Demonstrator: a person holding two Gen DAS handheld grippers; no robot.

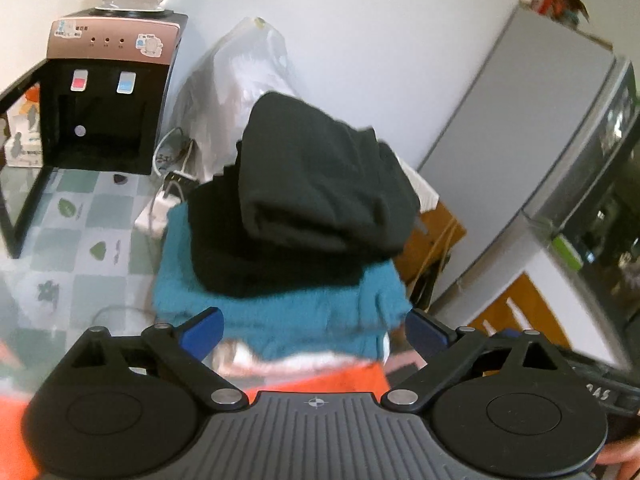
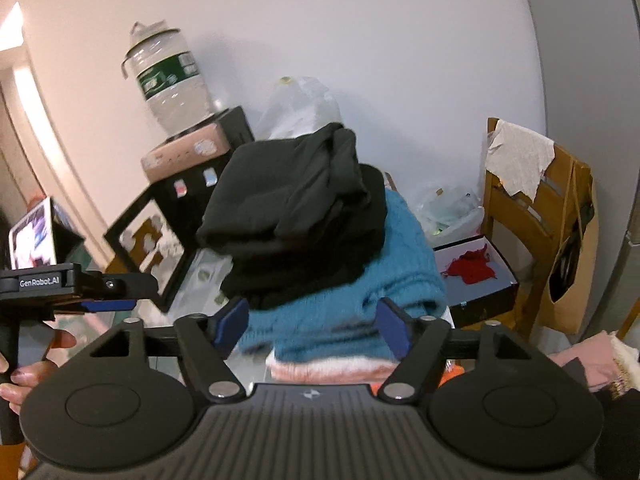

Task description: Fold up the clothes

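Note:
A stack of folded clothes stands just beyond both grippers. Its top piece is a folded black garment (image 1: 320, 176) (image 2: 288, 196), which lies on a second black piece (image 1: 256, 256). Under those is a teal knit sweater (image 1: 304, 316) (image 2: 404, 248), then a pale pink and white layer (image 2: 332, 368) and an orange one (image 1: 340, 378). My left gripper (image 1: 314, 330) is open, its blue pads wide apart in front of the teal sweater and not pressing on it. My right gripper (image 2: 313, 324) is open too, and nothing is pinched between its pads. A hand holds the left gripper (image 2: 108, 305) at the left edge of the right wrist view.
A water dispenser (image 1: 104, 92) with a bottle stands at the back left on the green-checked tabletop (image 1: 80, 240). Behind the stack are a plastic bag (image 1: 248, 64) and cables (image 1: 168, 192). A wooden chair (image 2: 532, 208), a box with red cloth (image 2: 472, 268) and a fridge (image 1: 560, 120) are on the right.

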